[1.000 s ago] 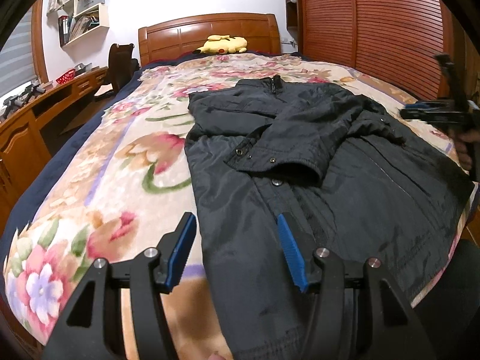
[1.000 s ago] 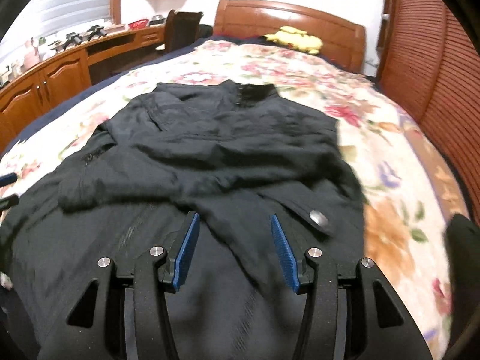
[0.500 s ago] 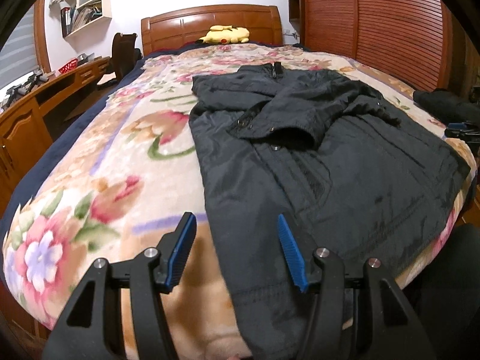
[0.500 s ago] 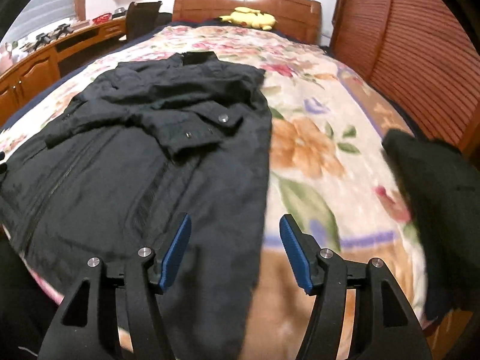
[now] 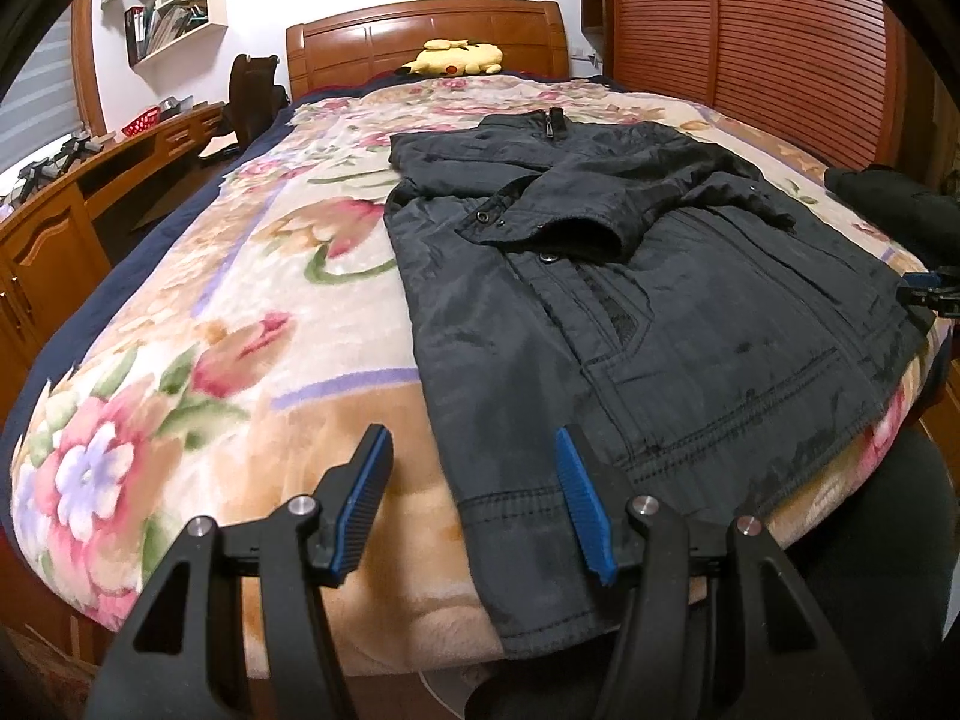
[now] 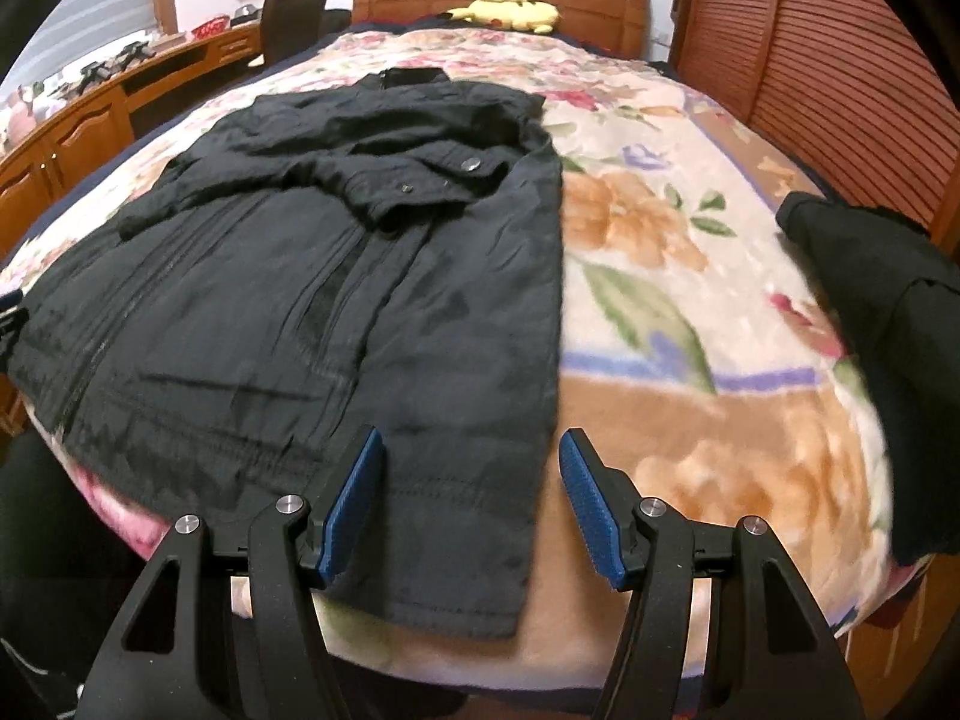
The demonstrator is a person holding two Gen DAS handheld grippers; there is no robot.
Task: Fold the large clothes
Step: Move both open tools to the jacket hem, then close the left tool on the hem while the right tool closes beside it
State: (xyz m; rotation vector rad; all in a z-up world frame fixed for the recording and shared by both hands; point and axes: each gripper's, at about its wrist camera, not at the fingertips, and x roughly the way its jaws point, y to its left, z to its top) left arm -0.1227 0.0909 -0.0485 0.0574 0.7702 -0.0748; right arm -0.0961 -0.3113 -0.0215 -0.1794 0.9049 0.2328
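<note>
Right tongs [image 6: 471,501] shifted to crinkly black jacket [image 6: 336,312] hem.

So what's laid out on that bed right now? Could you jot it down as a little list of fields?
garment: black jacket, front up, both sleeves folded across the chest
surface: floral blanket on the bed
hem: hangs over the near edge of the bed
left gripper: open, over the jacket's hem corner, holding nothing
right gripper: open, over the opposite hem corner, holding nothing
by headboard: yellow plush toy
other: dark folded garment at the blanket's right edge
</note>
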